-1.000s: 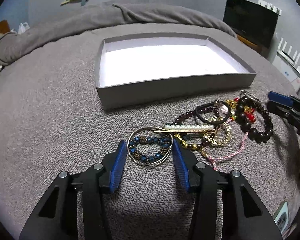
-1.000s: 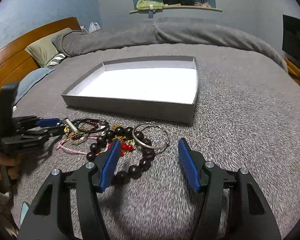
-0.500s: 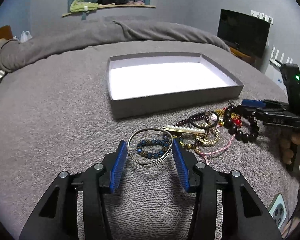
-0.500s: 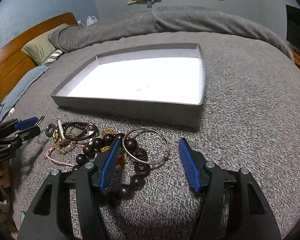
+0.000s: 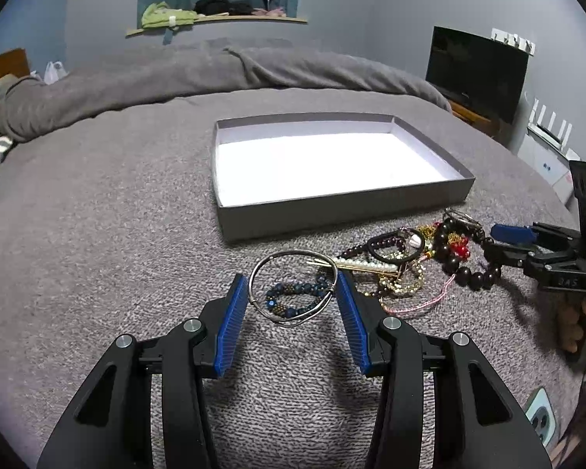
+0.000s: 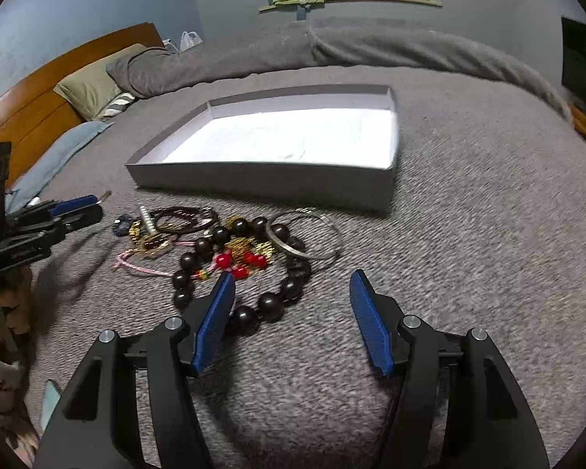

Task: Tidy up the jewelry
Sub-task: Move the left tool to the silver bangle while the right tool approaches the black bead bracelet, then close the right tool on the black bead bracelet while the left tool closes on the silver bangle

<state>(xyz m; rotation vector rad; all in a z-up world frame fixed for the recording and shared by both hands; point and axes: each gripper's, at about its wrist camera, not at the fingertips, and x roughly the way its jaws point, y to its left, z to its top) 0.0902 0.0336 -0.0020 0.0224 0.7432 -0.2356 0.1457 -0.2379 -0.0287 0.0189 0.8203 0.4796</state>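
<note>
Jewelry lies in a tangled heap on the grey knitted bedspread [image 5: 97, 234], just in front of a shallow grey box [image 5: 332, 215] with a white floor. The left gripper [image 5: 293, 293] clamps a thin silver wire bangle [image 5: 293, 258] between its blue pads [image 5: 230, 312], the ring raised off the cover above a blue beaded bracelet [image 5: 293, 299] lying beneath it. Beside these lie a pearl hair clip [image 5: 367, 264], a black hair tie [image 5: 394, 248], a gold chain [image 5: 402, 281] and a pink cord [image 5: 429, 301]. The right gripper [image 6: 289, 312] hovers over the far end of the heap with jaws apart and nothing pressed between them; its left pad [image 6: 215, 316] stands over a dark wooden bead bracelet [image 6: 269, 303] that loops around red beads [image 6: 238, 264]. A flat silver bangle [image 6: 283, 244] and a second wire ring [image 6: 324, 234] rest just short of the box wall. A folded grey duvet [image 5: 215, 74] runs along the back of the bed, a dark television screen [image 5: 476, 70] stands at right, and a wooden headboard [image 6: 39, 105] with pillows [image 6: 86, 90] shows at left.
</note>
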